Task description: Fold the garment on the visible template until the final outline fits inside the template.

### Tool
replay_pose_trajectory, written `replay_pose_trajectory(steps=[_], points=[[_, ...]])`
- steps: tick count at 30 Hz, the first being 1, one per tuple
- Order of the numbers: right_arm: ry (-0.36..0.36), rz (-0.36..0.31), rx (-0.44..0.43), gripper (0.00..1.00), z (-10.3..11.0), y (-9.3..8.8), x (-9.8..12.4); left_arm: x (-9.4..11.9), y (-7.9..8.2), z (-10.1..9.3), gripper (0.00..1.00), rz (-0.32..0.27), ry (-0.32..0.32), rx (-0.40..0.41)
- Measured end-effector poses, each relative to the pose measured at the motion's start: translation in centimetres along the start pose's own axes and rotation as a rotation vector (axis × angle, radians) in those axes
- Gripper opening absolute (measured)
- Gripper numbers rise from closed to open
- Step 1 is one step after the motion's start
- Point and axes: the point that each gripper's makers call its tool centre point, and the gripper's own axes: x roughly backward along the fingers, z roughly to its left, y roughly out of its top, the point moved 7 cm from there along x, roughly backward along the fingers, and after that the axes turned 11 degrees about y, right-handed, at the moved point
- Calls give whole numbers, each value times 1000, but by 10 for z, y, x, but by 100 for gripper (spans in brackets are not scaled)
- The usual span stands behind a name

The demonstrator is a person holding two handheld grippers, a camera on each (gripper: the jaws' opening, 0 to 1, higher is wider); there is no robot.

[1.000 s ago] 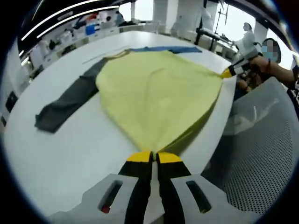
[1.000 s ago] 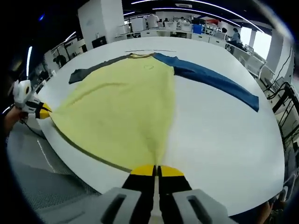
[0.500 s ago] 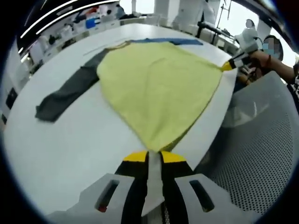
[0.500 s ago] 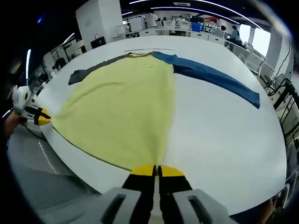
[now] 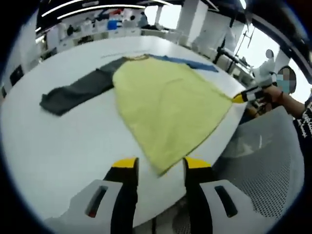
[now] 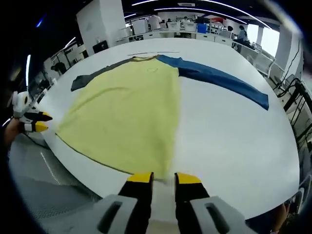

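Now my left tool [image 5: 159, 164] wide open, right tool [image 6: 164, 177] likewise, yellow garment [image 6: 127, 113] flat on white bench [image 6: 229, 136], frame centre.

Both tongs are spread wide with nothing between the jaws, left tongs [image 5: 160, 163] and right tongs [image 6: 164, 177] each rising from the bottom centre of their frames.

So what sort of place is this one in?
Probably an open-plan lab or office: a big white table holding the shirt, desks with equipment behind under strip ceiling lights.
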Motion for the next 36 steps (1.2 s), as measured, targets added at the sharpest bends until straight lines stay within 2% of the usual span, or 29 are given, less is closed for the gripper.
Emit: replay_pose_trajectory(steps=[6, 9, 18, 27, 36], points=[[24, -70, -12, 48, 0, 13, 8, 10, 11, 4, 60, -76, 25, 51], [37, -100, -14, 53, -1, 19, 12, 14, 18, 4, 68, -115, 35, 47], [66, -198, -37, 73, -10, 42, 25, 22, 30, 0, 85, -181, 55, 47], [55, -263, -97, 79, -39, 65, 43, 27, 40, -5, 98, -200, 72, -1], [-56, -273, -48, 80, -87, 86, 56, 28, 53, -11, 99, -227, 66, -12]])
